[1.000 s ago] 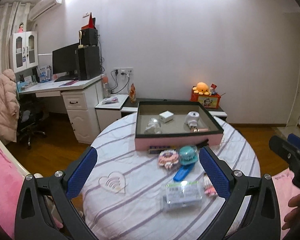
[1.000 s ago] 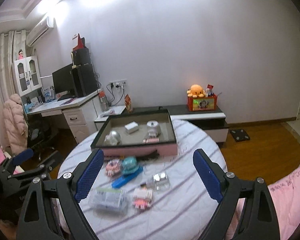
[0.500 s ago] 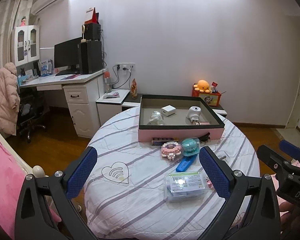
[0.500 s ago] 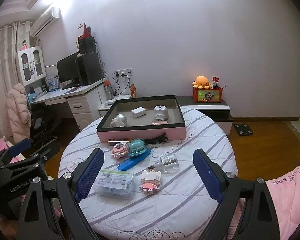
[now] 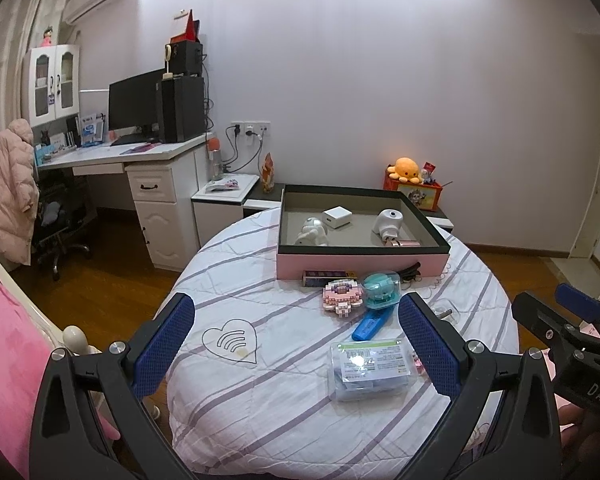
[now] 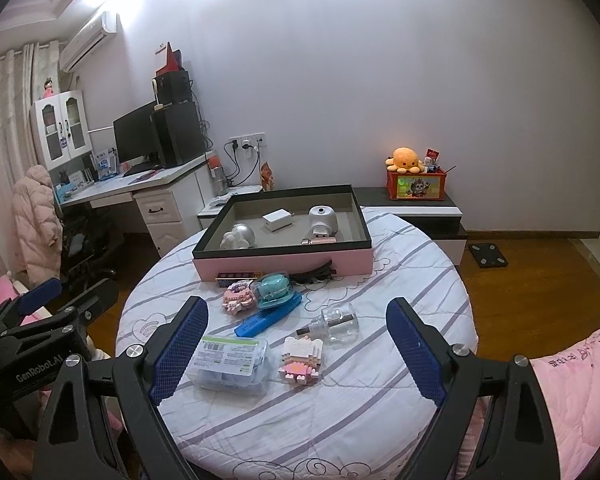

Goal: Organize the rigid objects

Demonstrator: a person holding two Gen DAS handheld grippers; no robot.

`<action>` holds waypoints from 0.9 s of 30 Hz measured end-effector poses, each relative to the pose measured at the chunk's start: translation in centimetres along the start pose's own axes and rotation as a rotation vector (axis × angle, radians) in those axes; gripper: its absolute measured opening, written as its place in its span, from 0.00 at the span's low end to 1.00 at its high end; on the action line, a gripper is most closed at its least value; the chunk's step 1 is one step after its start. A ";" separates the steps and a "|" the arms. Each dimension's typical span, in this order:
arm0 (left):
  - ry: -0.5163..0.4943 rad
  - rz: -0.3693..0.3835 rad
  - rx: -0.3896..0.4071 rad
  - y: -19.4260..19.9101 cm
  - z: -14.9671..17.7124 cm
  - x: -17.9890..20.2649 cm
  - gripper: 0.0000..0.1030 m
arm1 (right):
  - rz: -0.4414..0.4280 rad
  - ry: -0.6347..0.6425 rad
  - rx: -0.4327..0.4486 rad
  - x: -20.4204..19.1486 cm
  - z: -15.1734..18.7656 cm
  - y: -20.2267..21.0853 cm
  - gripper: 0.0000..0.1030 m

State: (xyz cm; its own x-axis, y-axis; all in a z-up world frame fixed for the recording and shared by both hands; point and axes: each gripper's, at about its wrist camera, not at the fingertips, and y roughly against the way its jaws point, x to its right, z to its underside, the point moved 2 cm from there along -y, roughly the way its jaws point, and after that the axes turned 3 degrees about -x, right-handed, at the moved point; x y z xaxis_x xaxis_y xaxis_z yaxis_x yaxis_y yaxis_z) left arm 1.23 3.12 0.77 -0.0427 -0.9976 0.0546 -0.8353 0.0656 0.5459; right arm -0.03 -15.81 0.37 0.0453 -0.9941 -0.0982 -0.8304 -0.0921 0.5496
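Change since earlier: both views now frame the round table (image 6: 400,400) lower and steadier; no object on it has shifted.
Left gripper (image 5: 296,342): jaws wide apart, nothing between the pads, raised over the near left of the table beside the embroidered heart (image 5: 231,340).
Clear plastic case (image 6: 231,362): lies just inside the right gripper's left finger.
Right gripper (image 6: 297,346): jaws spread wide, gripping nothing; it hangs above the near edge.
Block figure (image 6: 302,358): between the right gripper's fingers, just right of the case.
Glass bottle (image 6: 338,323): on its side, beyond the block figure.
Blue bar (image 6: 269,315): beyond the case, with the teal gadget (image 6: 274,289) and pink block piece (image 6: 238,298) behind it.
Pink tray (image 6: 284,266): at the far side; holds a white lumpy figure (image 6: 240,237), a white square adapter (image 6: 277,220), a white round device (image 6: 323,220) and a small pink stick (image 6: 320,240).
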 end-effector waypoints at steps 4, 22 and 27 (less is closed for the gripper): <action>0.000 -0.001 0.000 0.0 0.0 0.0 1.00 | 0.002 0.001 -0.003 0.1 0.0 -0.1 0.89; -0.031 0.064 -0.146 -5.0 3.8 2.8 1.00 | 0.081 -0.033 -0.062 3.2 0.9 -2.6 0.89; -0.067 0.089 -0.202 -7.5 5.6 5.1 1.00 | 0.096 -0.060 -0.094 4.6 1.6 -3.8 0.89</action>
State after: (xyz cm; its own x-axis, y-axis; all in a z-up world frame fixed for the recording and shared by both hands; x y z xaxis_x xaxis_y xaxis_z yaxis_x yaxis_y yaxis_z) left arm 4.20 -2.58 -7.73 -0.1533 -0.9865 0.0576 -0.7005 0.1496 0.6978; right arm 2.50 -19.97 -3.49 -0.0674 -0.9938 -0.0889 -0.7735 -0.0042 0.6338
